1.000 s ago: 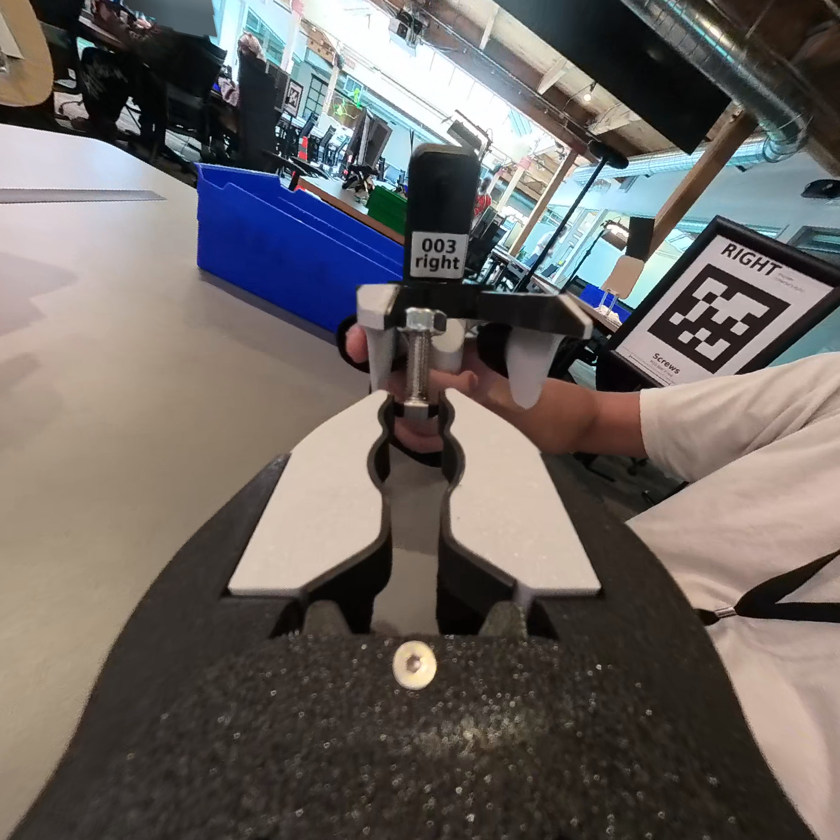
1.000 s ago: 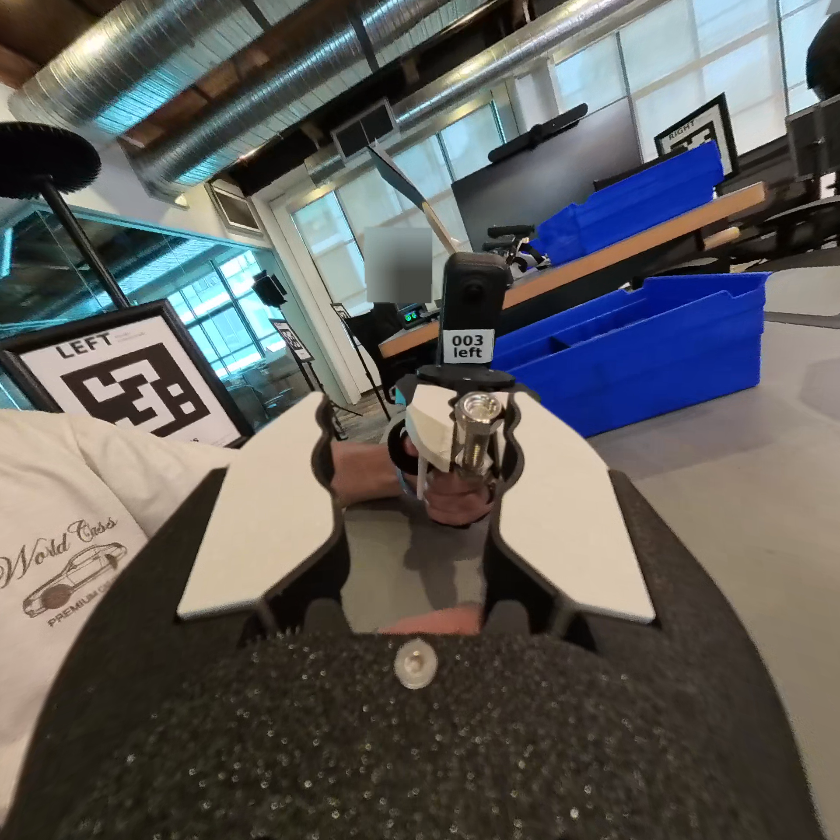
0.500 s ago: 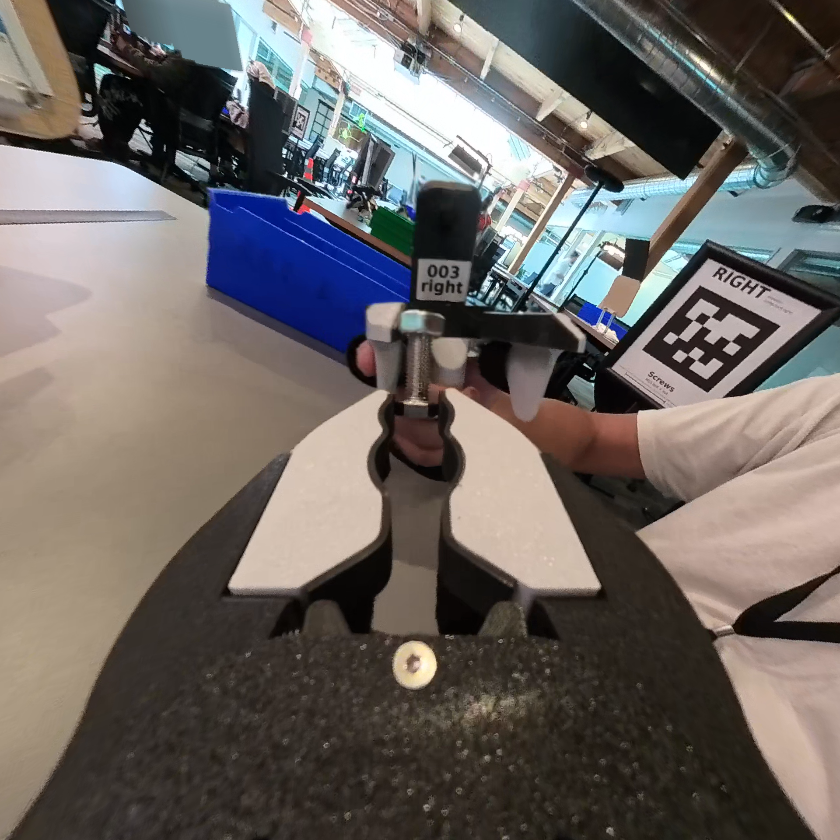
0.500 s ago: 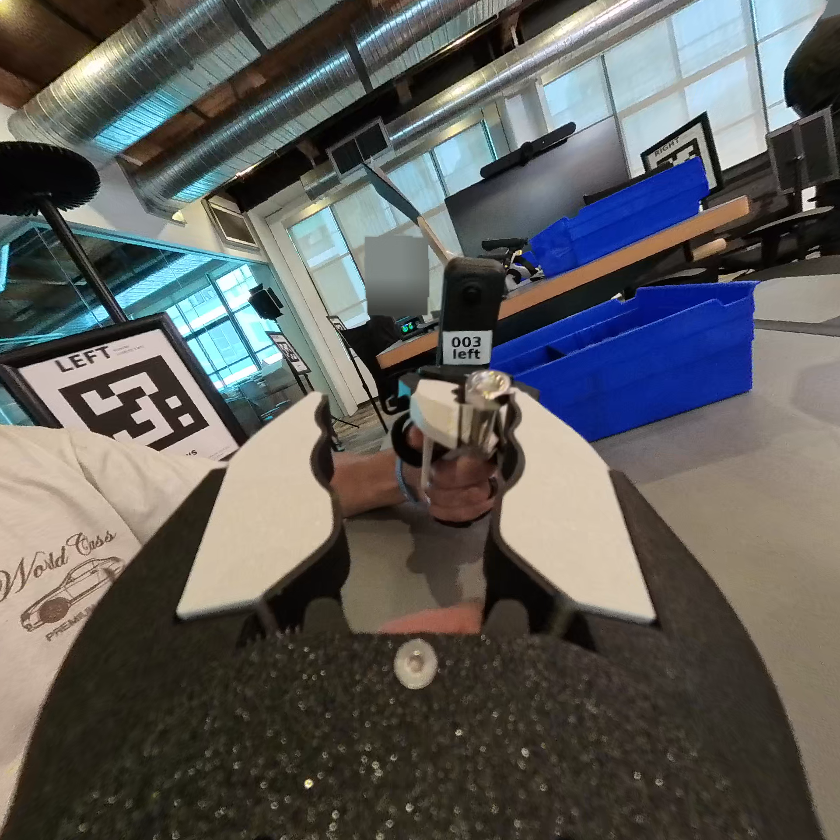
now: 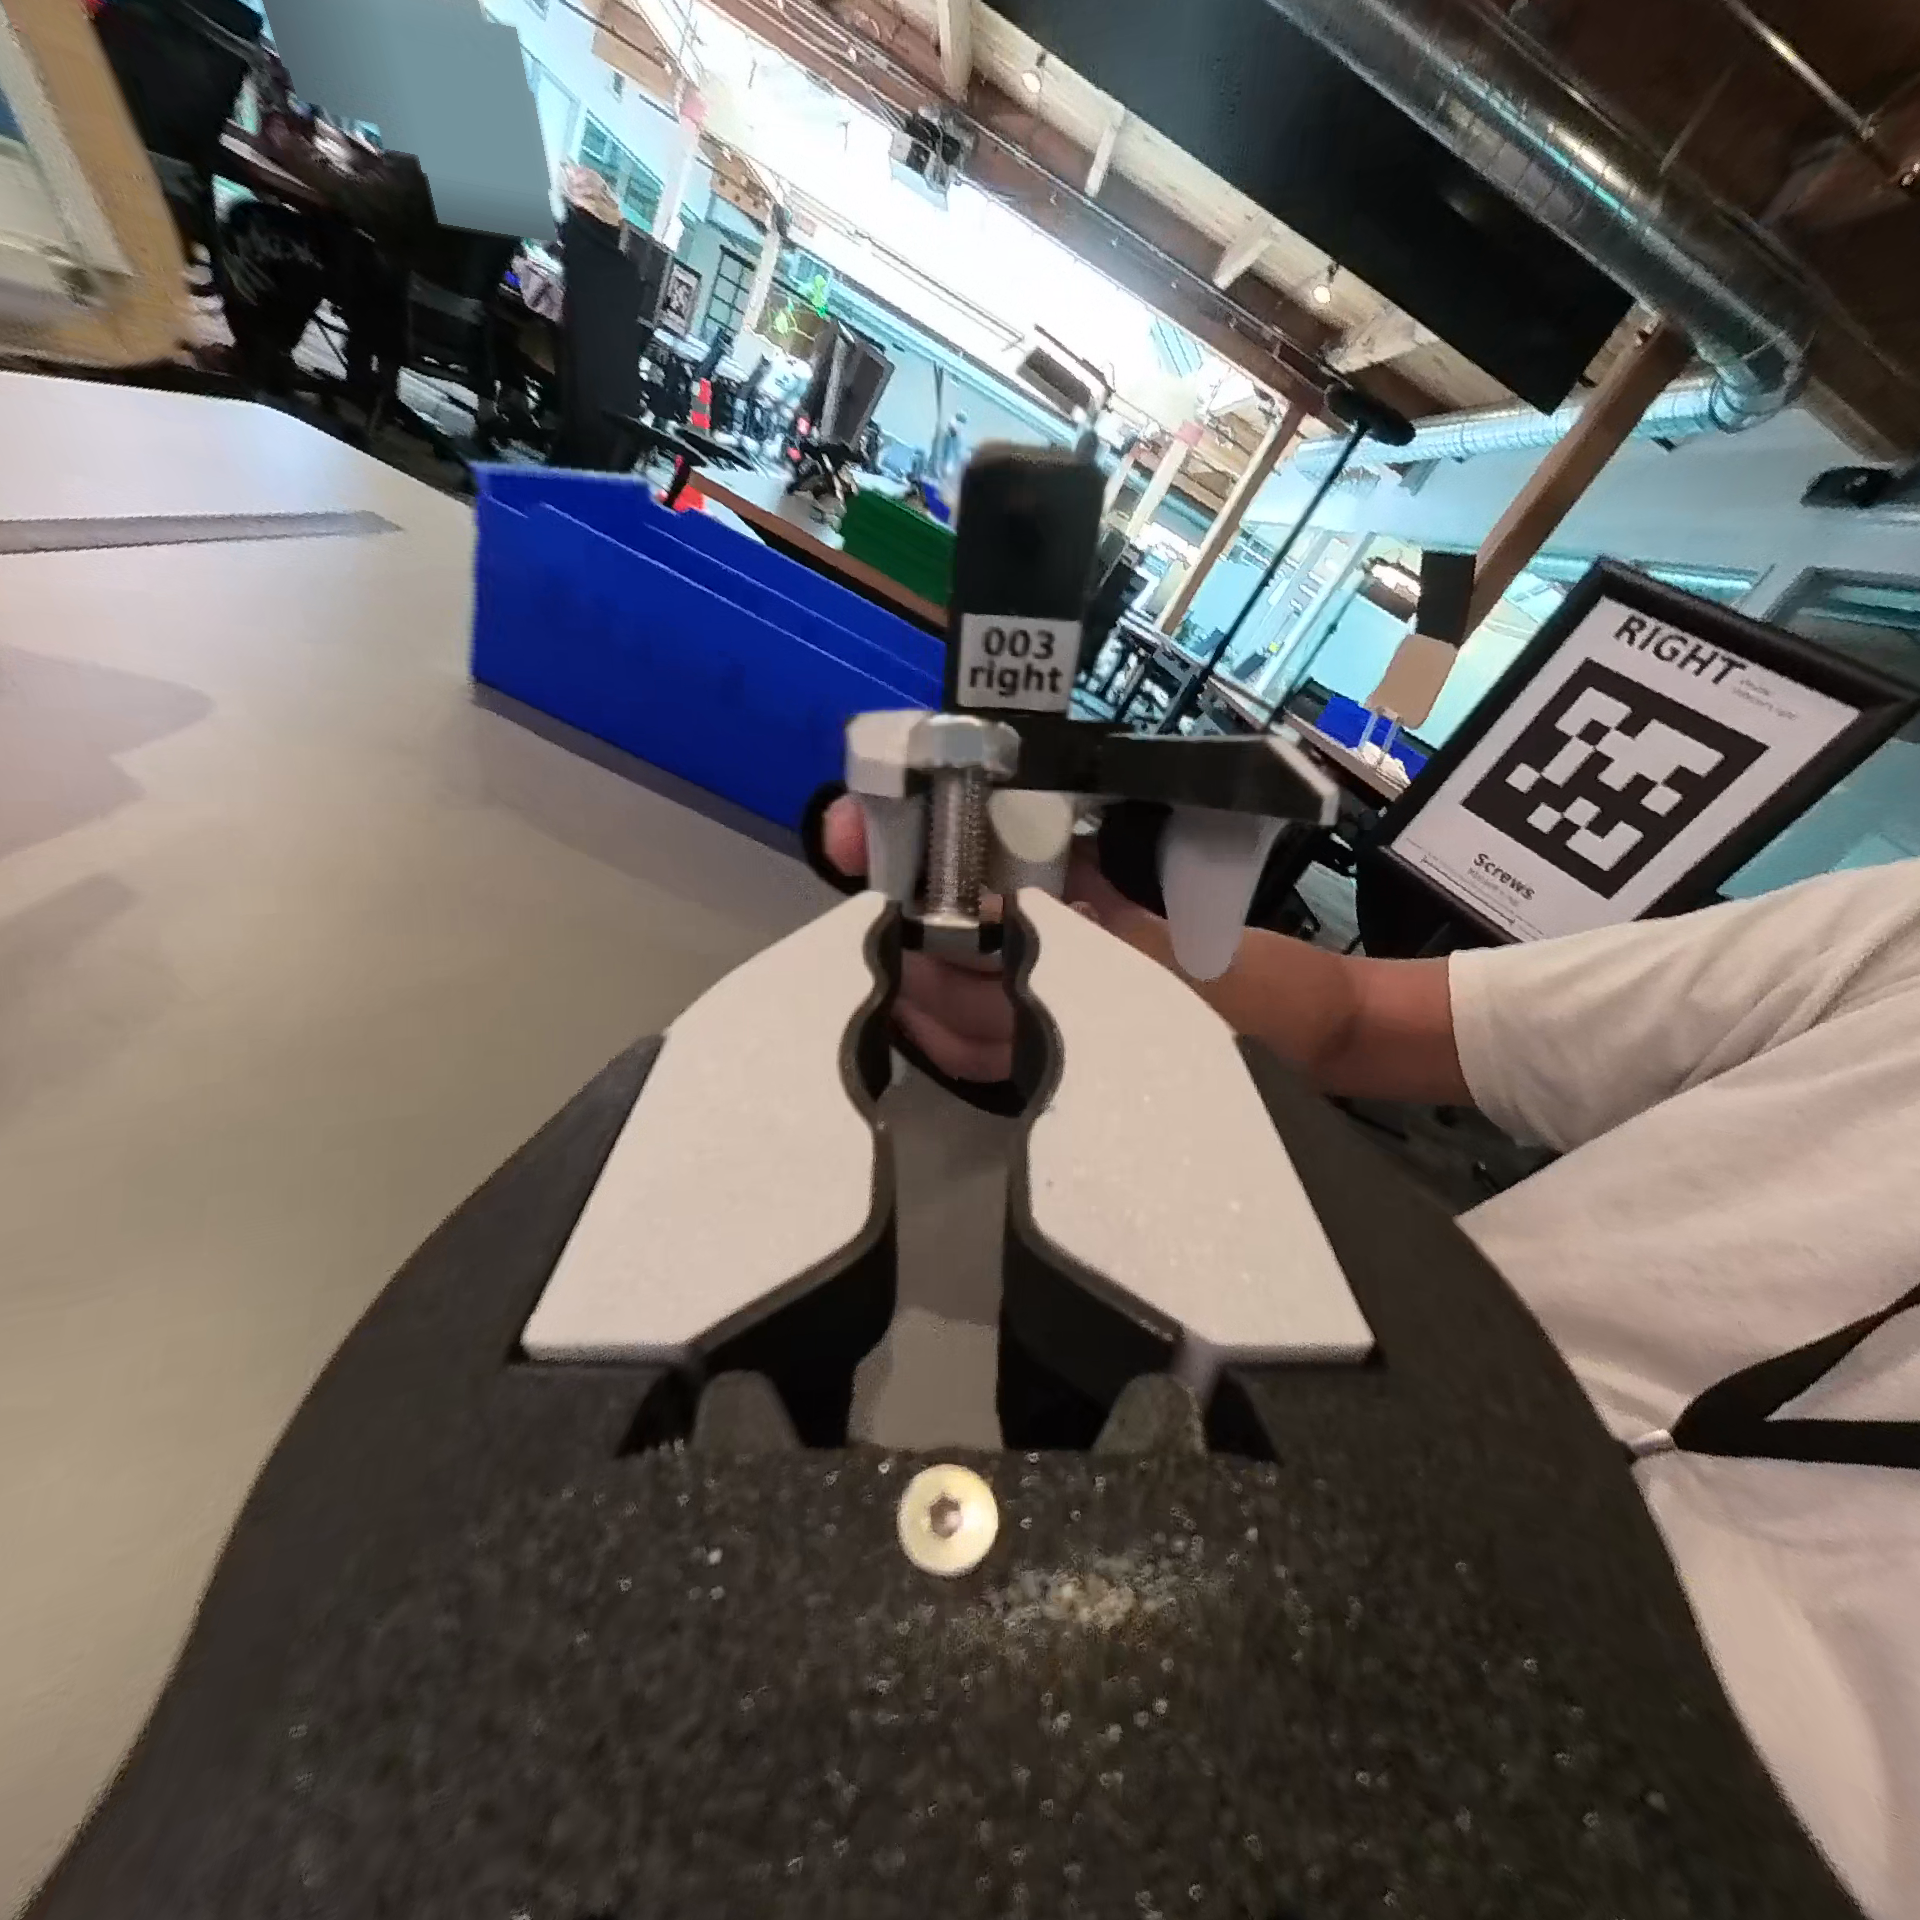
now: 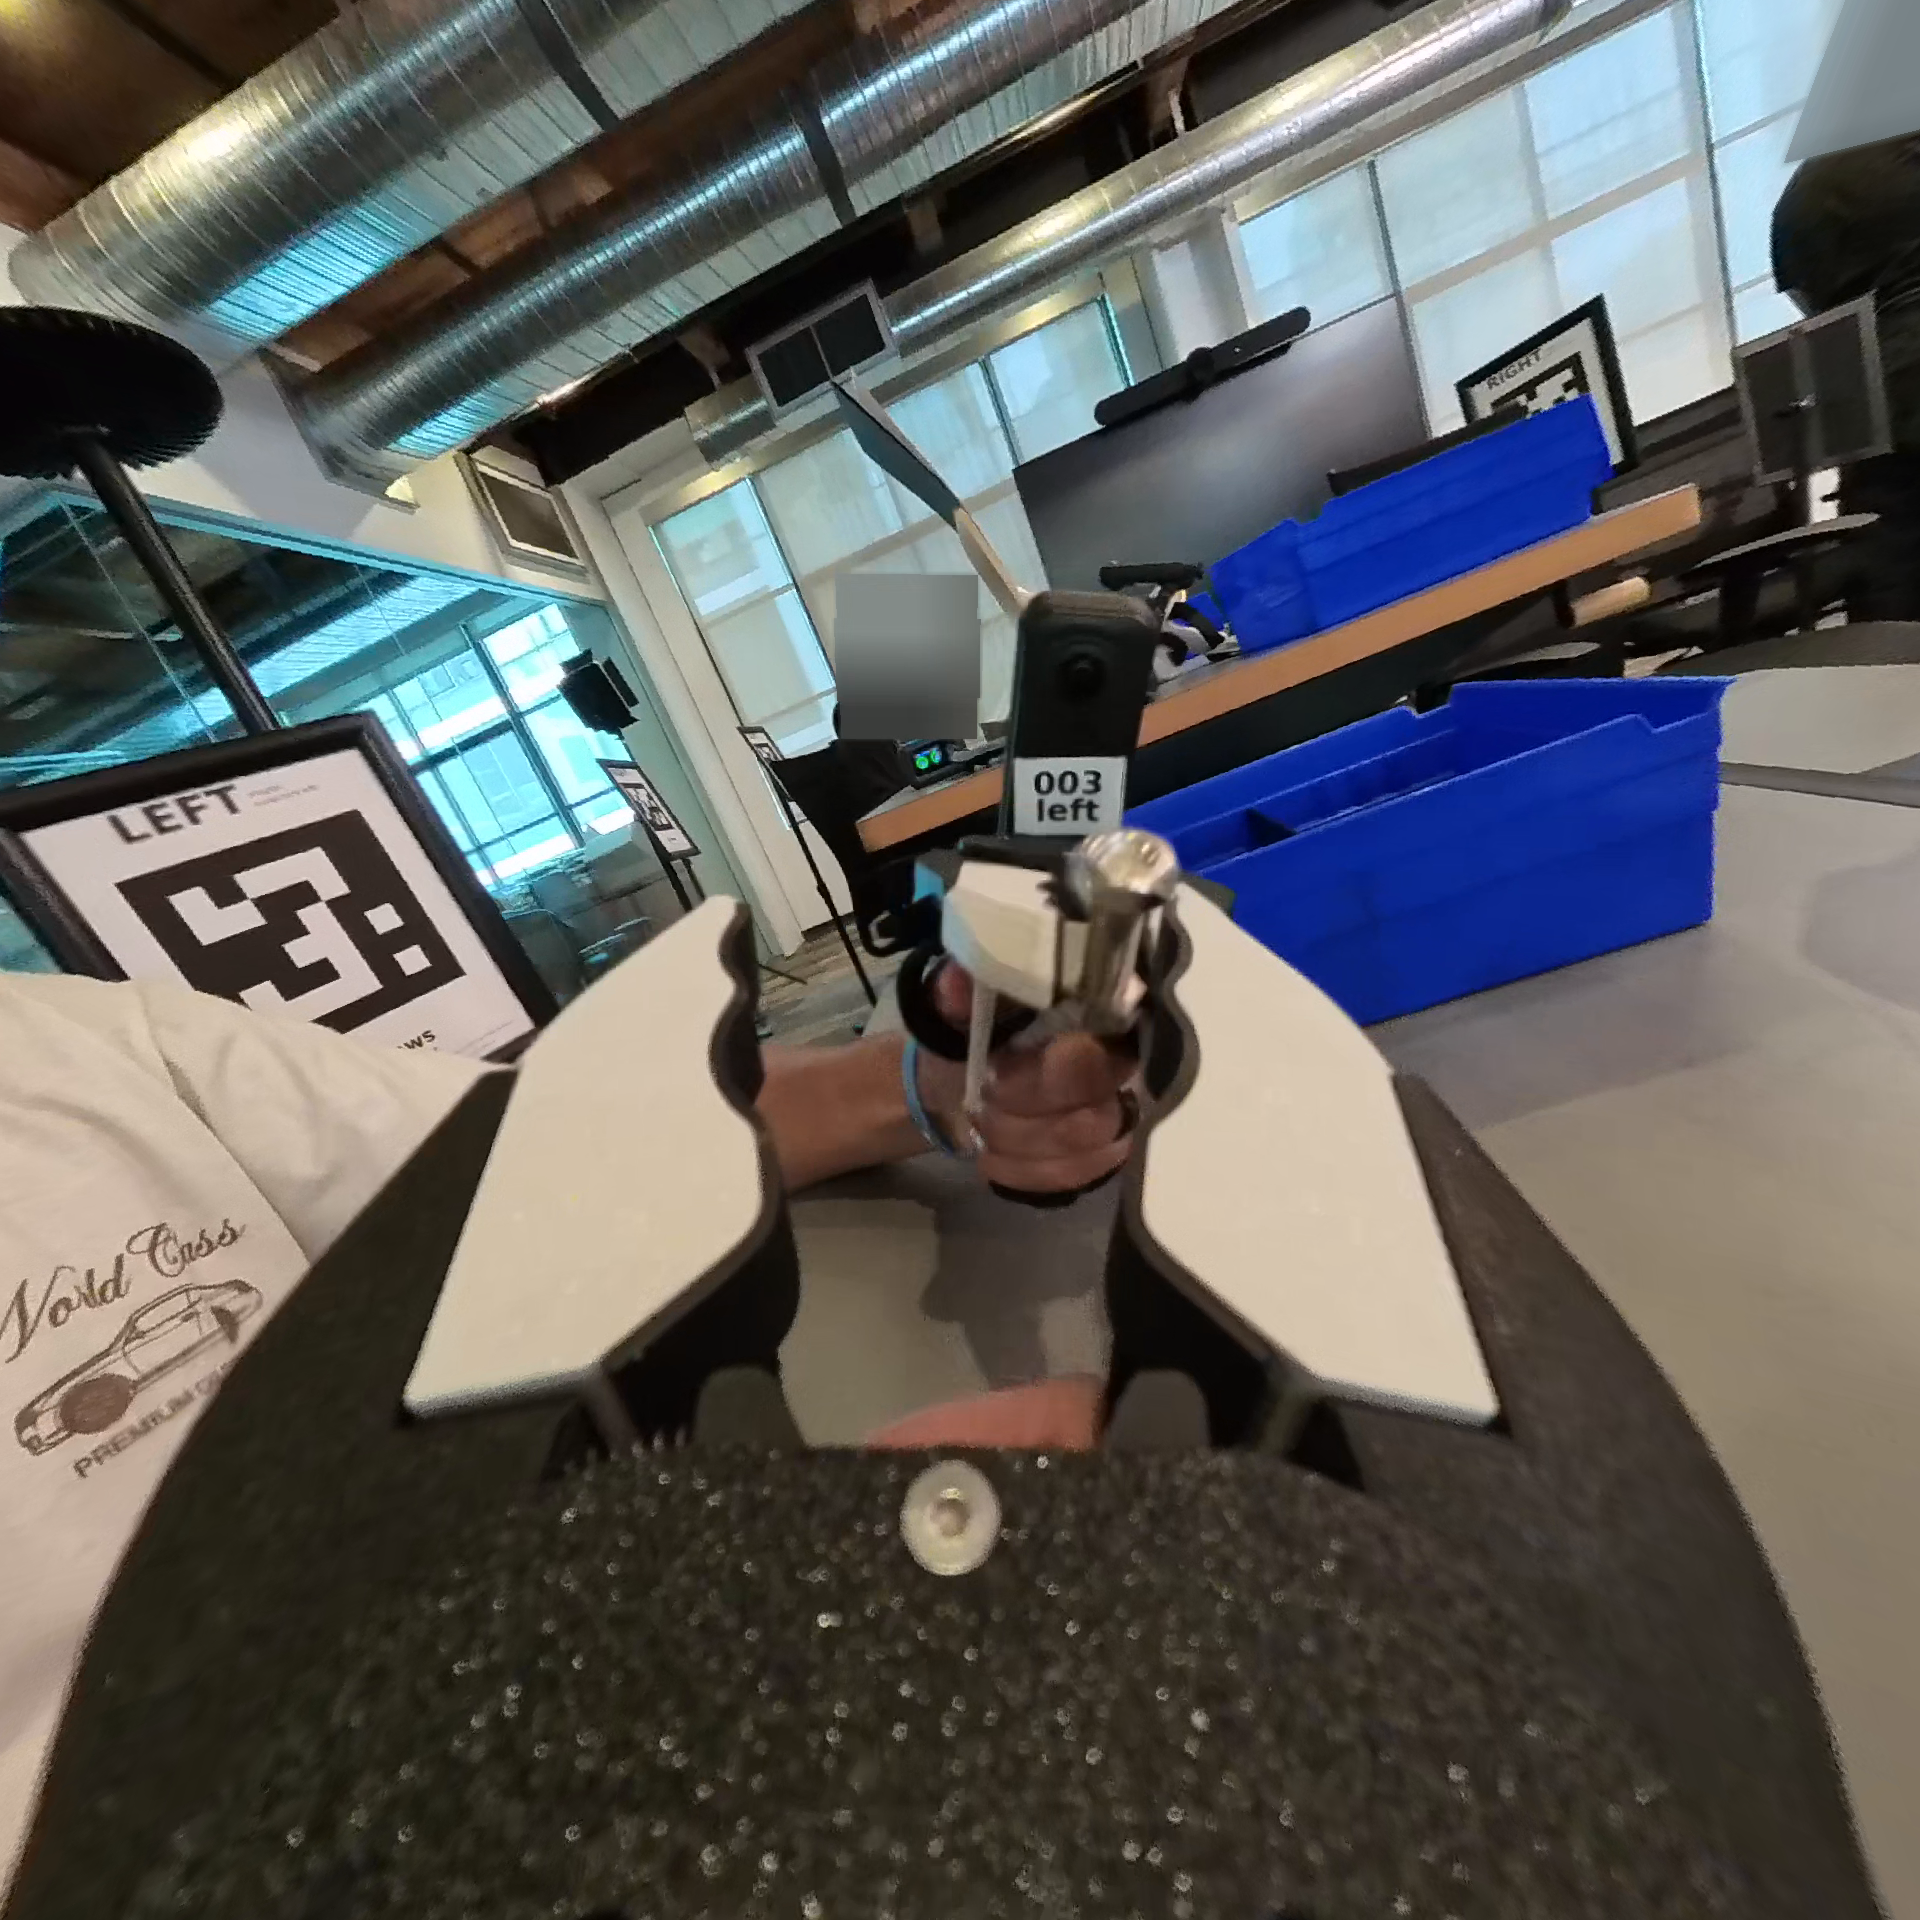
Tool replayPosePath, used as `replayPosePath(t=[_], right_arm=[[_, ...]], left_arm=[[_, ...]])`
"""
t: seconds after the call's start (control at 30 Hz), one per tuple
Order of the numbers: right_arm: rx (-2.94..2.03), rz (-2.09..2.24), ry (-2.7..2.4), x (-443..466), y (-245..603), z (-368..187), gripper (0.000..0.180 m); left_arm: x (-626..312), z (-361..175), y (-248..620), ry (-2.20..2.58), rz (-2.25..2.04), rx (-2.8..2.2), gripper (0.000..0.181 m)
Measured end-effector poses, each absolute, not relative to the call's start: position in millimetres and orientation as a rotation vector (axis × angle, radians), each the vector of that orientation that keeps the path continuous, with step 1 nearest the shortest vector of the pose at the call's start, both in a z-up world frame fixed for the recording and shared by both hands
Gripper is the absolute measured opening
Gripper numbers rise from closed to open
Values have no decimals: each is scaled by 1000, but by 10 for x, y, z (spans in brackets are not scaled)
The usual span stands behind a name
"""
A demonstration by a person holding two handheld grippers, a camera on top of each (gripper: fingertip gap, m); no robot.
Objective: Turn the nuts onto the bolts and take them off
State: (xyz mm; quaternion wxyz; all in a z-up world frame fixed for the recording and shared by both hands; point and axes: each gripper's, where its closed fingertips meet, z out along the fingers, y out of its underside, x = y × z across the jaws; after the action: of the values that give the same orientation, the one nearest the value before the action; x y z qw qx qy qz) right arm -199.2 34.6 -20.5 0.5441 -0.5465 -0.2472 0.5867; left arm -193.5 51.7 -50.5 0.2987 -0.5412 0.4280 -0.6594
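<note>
The bolt [image 5: 958, 823] stands upright between the tips of both grippers. The left gripper [image 5: 954, 937] has its jaws closed on the nut [image 5: 950, 935] at the bolt's lower end. The right gripper [image 6: 956, 966], jaws spread wide, faces it above the tabletop [image 5: 260, 935], one finger [image 6: 1257, 1101] beside the bolt.

Grey surface [image 5: 260, 831] sweeps from nine o'clock across the left wrist view, a blue bin [image 5: 665, 644] standing on it near eleven. Up at one o'clock, silver ducts [image 5: 1558, 197] run under wooden ceiling beams [image 5: 1122, 135], bright daylight pouring through beyond. A framed marker sign [image 5: 1621, 769] leans at three o'clock. Over in the right wrist view, big ribbed ducts [image 6: 520, 177] cross at twelve, tall windows [image 6: 1558, 239] glow at two, a dark monitor [image 6: 1226, 499] sits below them, and a wooden desk [image 6: 1403, 644] carries more blue bins [image 6: 1455, 540].
</note>
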Motion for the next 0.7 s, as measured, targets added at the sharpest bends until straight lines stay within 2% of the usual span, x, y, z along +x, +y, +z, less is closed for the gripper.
replayPosePath(t=[0.03,0.37,0.5,0.53,0.7], right_arm=[[-1286,1389,-589,-1956,323,-200,67],[-1283,1411,-588,-2106,398,-183,70],[-1286,1376,-581,-2014,348,-182,73],[-1275,1376,-585,-1980,321,-176,66],[-1276,1367,-540,-1909,392,-173,67]], left_arm=[[-1963,-491,578,1104,-1746,-1444,18],[-1893,-509,317,1234,-1777,-1403,18],[-1947,-471,513,1143,-1770,-1428,18],[-1980,-463,575,1118,-1758,-1436,18],[-2031,-445,591,1111,-1769,-1430,18]])
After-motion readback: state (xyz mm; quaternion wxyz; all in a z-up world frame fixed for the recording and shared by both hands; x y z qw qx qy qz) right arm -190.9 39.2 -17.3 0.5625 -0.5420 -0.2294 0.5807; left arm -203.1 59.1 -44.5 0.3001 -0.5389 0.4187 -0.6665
